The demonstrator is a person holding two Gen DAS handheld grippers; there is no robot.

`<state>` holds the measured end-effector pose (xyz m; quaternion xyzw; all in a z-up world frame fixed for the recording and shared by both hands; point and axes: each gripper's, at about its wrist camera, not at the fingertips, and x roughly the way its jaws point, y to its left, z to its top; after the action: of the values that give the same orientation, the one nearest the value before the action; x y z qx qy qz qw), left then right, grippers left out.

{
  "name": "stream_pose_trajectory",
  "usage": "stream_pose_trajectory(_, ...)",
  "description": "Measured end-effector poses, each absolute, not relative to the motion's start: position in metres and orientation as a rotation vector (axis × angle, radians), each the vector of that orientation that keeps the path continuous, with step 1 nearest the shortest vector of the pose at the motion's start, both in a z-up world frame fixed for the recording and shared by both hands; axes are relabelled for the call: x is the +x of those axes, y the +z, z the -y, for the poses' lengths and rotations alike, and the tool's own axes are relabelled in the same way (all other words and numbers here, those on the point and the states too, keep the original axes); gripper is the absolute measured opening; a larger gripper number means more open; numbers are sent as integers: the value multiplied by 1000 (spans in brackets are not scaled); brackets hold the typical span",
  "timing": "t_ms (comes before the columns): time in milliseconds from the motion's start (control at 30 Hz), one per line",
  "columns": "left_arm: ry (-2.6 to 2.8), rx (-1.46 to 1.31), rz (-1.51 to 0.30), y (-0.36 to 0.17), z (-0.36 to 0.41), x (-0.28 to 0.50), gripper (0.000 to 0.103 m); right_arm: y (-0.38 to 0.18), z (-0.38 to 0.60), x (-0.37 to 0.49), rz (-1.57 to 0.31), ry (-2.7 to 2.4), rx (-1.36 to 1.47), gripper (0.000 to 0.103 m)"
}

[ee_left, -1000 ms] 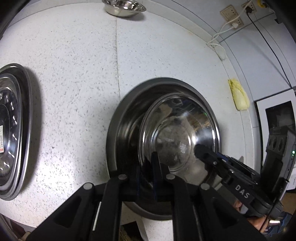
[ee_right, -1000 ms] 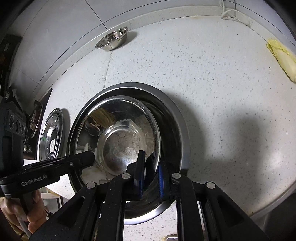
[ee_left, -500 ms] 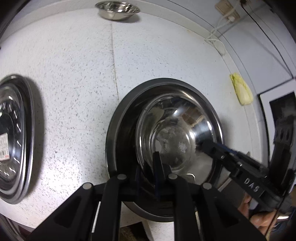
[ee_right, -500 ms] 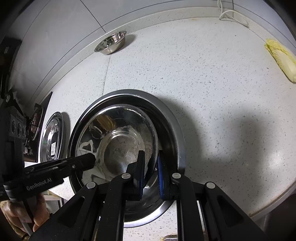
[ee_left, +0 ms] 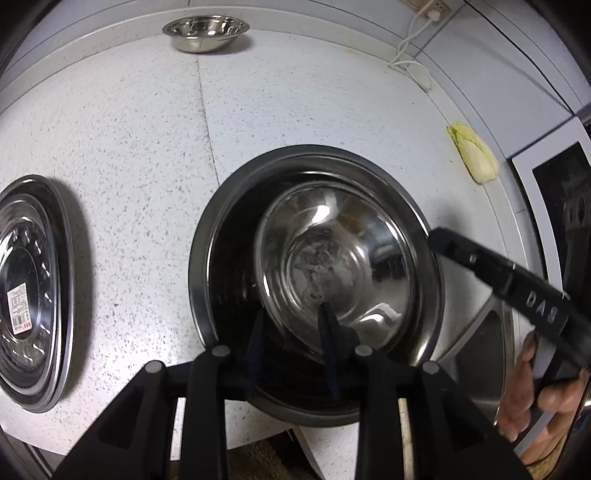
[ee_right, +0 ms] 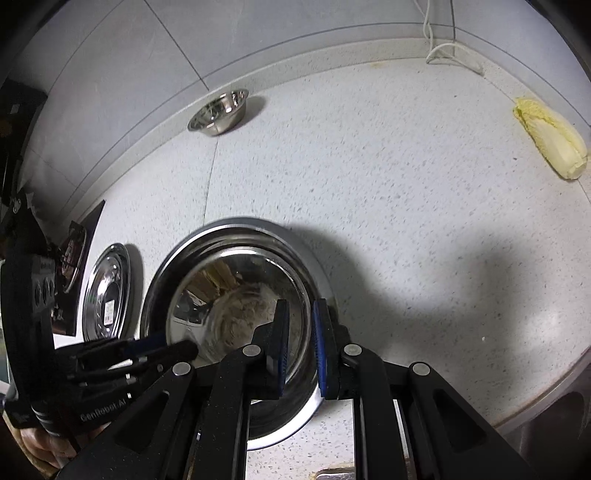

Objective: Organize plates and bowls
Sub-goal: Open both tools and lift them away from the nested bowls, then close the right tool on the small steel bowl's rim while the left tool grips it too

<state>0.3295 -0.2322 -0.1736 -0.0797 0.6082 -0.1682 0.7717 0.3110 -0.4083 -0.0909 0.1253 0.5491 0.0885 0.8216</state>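
Observation:
A medium steel bowl sits nested inside a large steel bowl on the speckled white counter; both also show in the right wrist view, the medium bowl inside the large bowl. My left gripper is open, its fingers straddling the medium bowl's near rim without clamping it. My right gripper is open, its blue pads either side of the bowls' right rims. A small steel bowl stands at the back by the wall. Stacked steel plates lie at the left.
A yellow cabbage lies at the right near the wall, also in the right wrist view. A white cable hangs at the back right. A white appliance stands at the far right. The counter's front edge runs just below the bowls.
Both grippers were shut on the medium bowl's rim; now both have opened and the bowl rests inside the large bowl. Both grippers have pulled back slightly.

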Motion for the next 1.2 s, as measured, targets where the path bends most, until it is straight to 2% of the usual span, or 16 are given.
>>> stream_pose_trajectory(433, -377, -182, -1253, -135, 195, 327, 29, -66, 398, 332, -1122, 195, 258, 13)
stream_pose_trajectory(467, -371, -197, -1247, -132, 190, 332, 29, -64, 396, 334, -1117, 198, 257, 14)
stream_pose_trajectory(500, -364, -212, -1239, -128, 184, 338, 29, -59, 391, 339, -1108, 204, 254, 20)
stream_pose_trajectory(533, -350, -234, -1227, -123, 176, 347, 29, -55, 387, 343, -1100, 207, 251, 28)
stream_pose_trajectory(600, -328, -280, -1214, -116, 162, 363, 30, -45, 375, 354, -1077, 216, 239, 35)
stream_pose_trajectory(933, -158, -531, -1166, -115, 93, 503, 33, -27, 314, 464, -1063, 264, 263, 35)
stream_pose_trajectory(1200, -95, -578, -1124, -137, 75, 610, 33, -78, 294, 568, -1143, 186, 265, 35)
